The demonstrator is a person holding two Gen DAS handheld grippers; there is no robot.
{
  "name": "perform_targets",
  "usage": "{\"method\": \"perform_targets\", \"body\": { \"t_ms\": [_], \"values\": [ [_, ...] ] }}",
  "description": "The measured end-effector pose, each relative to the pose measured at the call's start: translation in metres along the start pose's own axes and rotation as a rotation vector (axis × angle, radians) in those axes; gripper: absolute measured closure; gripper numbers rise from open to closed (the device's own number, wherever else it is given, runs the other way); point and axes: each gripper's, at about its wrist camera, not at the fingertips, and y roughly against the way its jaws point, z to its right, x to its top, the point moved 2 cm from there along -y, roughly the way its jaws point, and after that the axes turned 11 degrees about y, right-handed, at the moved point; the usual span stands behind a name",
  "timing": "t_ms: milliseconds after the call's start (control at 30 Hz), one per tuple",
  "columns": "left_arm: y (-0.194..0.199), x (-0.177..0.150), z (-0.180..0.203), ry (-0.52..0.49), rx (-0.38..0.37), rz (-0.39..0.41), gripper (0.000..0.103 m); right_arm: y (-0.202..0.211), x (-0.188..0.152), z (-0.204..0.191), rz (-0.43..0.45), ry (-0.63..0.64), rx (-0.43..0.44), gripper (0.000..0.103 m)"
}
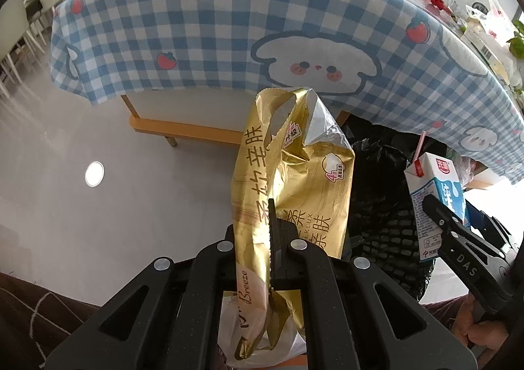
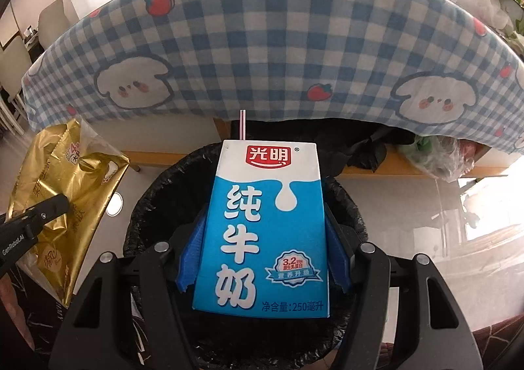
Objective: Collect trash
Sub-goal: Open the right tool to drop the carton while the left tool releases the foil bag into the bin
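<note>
My left gripper [image 1: 271, 239] is shut on a crumpled gold foil wrapper [image 1: 294, 180], which hangs in front of the table edge, left of the bin. The same gold wrapper [image 2: 65, 193] shows at the left of the right wrist view with the left gripper's finger on it. My right gripper [image 2: 262, 239] is shut on a blue and white milk carton [image 2: 265, 226] with a striped straw [image 2: 242, 124], held upright over a bin lined with a black bag [image 2: 154, 193]. From the left wrist the carton [image 1: 432, 193] and the bin [image 1: 376, 193] sit to the right.
A table with a blue checked cloth [image 1: 229, 26] overhangs behind the bin, its wooden frame [image 1: 183, 129] below. Clutter and bags [image 1: 484, 19] lie on the far right of the tabletop. A plastic bag [image 2: 439, 150] sits under the table. Pale floor [image 1: 98, 173] spreads left.
</note>
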Motion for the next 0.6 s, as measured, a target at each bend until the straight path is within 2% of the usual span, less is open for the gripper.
{"method": "perform_targets", "body": {
  "t_ms": [233, 267, 367, 500, 600],
  "values": [
    [0.007, 0.000, 0.007, -0.004, -0.020, 0.009, 0.099, 0.008, 0.004, -0.006, 0.032, 0.017, -0.007, 0.039],
    [0.008, 0.000, 0.011, -0.014, -0.021, 0.007, 0.099, 0.008, 0.004, -0.005, 0.032, 0.014, -0.006, 0.034],
    [0.007, 0.000, 0.023, -0.042, -0.028, 0.005, 0.099, 0.013, 0.004, -0.001, 0.046, 0.012, -0.008, 0.027],
    [0.003, -0.002, 0.039, -0.065, -0.038, -0.009, 0.099, 0.019, 0.003, 0.014, 0.053, 0.010, -0.052, 0.012],
    [0.001, -0.005, 0.051, -0.089, -0.043, -0.017, 0.099, 0.020, -0.001, 0.031, 0.038, -0.013, -0.098, 0.009]
  ]
}}
